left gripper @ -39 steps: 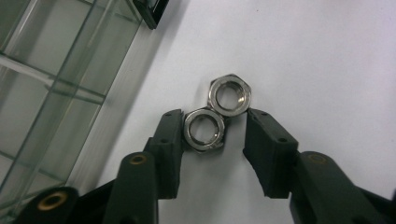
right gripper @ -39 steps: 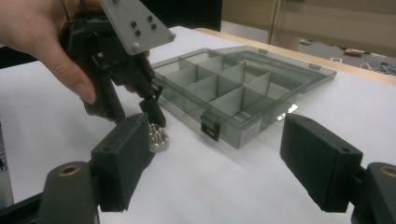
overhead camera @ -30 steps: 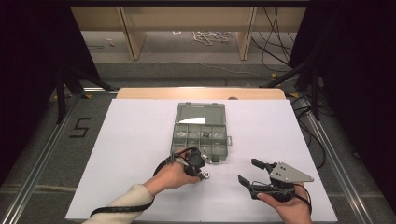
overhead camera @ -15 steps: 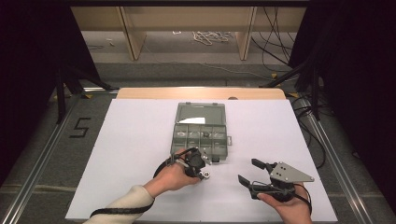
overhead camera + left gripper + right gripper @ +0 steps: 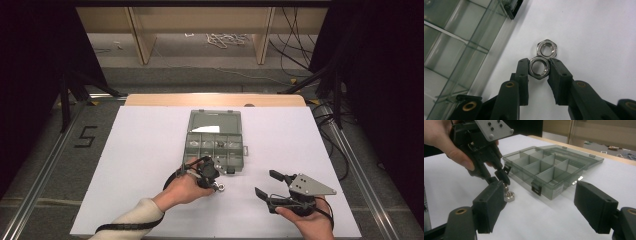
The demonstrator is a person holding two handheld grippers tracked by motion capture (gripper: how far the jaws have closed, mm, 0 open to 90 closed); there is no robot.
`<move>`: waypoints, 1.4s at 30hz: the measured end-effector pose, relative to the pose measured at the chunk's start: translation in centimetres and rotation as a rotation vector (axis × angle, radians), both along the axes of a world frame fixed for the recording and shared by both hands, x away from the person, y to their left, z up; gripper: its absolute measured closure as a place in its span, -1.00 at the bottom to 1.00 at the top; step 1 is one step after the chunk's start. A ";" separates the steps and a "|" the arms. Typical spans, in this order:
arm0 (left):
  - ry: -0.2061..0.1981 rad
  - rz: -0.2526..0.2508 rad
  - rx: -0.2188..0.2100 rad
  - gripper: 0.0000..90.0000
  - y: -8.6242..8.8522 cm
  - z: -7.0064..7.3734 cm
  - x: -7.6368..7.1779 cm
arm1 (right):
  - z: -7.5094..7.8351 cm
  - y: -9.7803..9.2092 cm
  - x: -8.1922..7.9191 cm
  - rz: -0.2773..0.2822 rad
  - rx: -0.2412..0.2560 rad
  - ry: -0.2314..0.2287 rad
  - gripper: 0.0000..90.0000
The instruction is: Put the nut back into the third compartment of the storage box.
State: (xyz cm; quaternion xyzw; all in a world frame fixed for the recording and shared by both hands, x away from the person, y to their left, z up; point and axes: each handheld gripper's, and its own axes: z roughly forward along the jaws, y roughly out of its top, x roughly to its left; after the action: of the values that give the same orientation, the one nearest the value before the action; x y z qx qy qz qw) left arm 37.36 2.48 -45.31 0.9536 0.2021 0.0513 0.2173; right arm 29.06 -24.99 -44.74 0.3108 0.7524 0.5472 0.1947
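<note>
The high view looks forward and down on the whole bench (image 5: 150,150). Both gripper views sit low and close; all share the organiser box (image 5: 215,142) corner.

The left tool (image 5: 539,68) clamps a hex nut (image 5: 539,67) on the white surface (image 5: 594,32); a second nut (image 5: 547,48) touches it, beside the clear box (image 5: 456,42).

Steel hex nut (image 5: 539,67) pinched flat, touching second nut (image 5: 547,48) on table
</note>
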 end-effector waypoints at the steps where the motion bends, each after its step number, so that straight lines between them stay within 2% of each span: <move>1: -0.002 0.003 -0.004 0.55 0.0 0.0 0.0 | 0.0 0.0 0.0 0.001 -0.001 -0.001 -0.44; 5: -0.012 0.015 -0.022 0.55 0.1 0.5 0.0 | 0.1 -0.1 -0.1 -0.012 -0.021 -0.001 -0.44; 7: -0.020 0.011 -0.029 0.55 0.1 0.6 0.1 | 0.1 -0.1 -0.1 -0.013 -0.018 -0.003 -0.44; 11: -0.027 0.035 -0.045 0.55 0.3 1.0 0.1 | 0.1 -0.1 -0.1 -0.010 -0.021 0.002 -0.44; 14: -0.033 0.049 -0.062 0.55 0.4 1.2 0.1 | 0.0 0.0 0.0 -0.007 -0.006 0.001 -0.44; 19: -0.050 0.053 -0.076 0.55 0.5 1.5 0.4 | 0.1 -0.1 -0.1 -0.012 -0.021 0.000 -0.44; 20: -0.047 0.052 -0.072 0.55 0.5 1.6 0.4 | 0.0 0.0 0.0 -0.003 -0.001 -0.002 -0.44; 21: -0.045 0.058 -0.078 0.55 0.5 1.6 0.4 | 0.0 0.0 0.0 -0.004 -0.002 0.000 -0.44; 23: -0.062 0.048 -0.076 0.55 0.6 1.8 0.5 | 0.1 -0.1 -0.1 -0.012 -0.021 -0.001 -0.44; 26: -0.068 0.064 -0.091 0.55 0.6 2.1 0.6 | 0.1 -0.1 -0.1 -0.013 -0.022 0.000 -0.44; 27: -0.073 0.055 -0.086 0.55 0.7 2.2 0.7 | 0.1 -0.1 -0.1 -0.015 -0.017 -0.003 -0.44; 28: -0.076 0.073 -0.103 0.55 0.6 2.2 0.7 | 0.1 -0.1 -0.1 -0.015 -0.018 -0.004 -0.44; 34: -0.103 0.092 -0.126 0.55 0.6 2.7 1.1 | 0.1 -0.1 -0.1 -0.016 -0.018 -0.003 -0.44; 37: -0.100 0.107 -0.139 0.55 0.5 3.1 1.4 | 0.1 -0.1 -0.1 -0.016 -0.018 -0.003 -0.44; 38: -0.119 0.119 -0.156 0.55 0.5 3.1 1.4 | 0.1 -0.1 -0.1 -0.016 -0.018 -0.004 -0.44; 42: -0.125 0.133 -0.171 0.55 0.4 3.4 1.7 | 0.1 -0.1 -0.1 -0.014 -0.022 0.000 -0.44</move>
State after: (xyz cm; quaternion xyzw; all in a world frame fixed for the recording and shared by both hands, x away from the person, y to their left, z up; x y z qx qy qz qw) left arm 39.05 2.92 -41.87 0.9110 0.2547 0.1073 0.3060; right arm 29.00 -25.13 -44.64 0.3138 0.7562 0.5376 0.2018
